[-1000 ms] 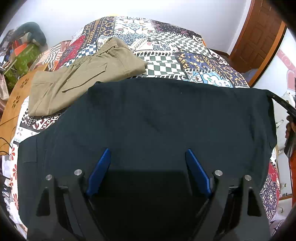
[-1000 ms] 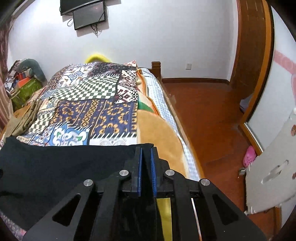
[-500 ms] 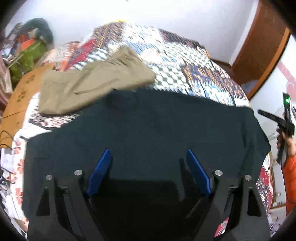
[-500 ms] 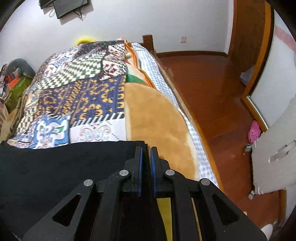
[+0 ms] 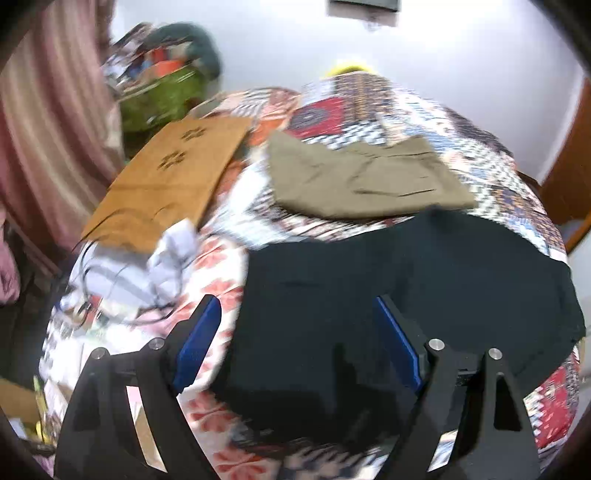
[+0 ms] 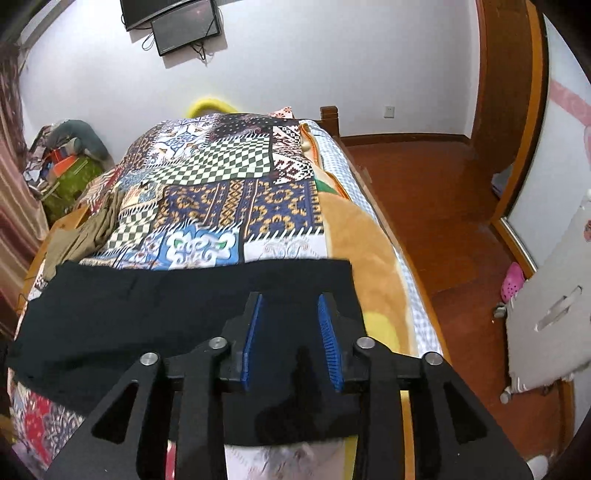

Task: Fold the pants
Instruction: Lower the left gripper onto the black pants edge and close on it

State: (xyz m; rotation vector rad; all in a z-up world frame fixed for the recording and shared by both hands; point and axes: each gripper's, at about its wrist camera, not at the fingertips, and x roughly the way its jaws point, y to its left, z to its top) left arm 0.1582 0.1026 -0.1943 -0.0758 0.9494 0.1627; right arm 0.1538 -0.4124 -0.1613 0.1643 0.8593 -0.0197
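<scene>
While both the left gripper and right gripper hang released over the black pants flat on the patchwork bed, we risk rumpling the fold by grabbing just one layer.

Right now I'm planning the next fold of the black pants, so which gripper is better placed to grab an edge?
Right gripper: open, directly over the black pants near their right edge. Left gripper, also open, straddles their left edge, half over the quilt.

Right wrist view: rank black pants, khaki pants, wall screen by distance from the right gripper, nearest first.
From the right gripper:
1. black pants, directly under the fingers.
2. khaki pants, left side of the bed.
3. wall screen, top left on the far wall.
</scene>
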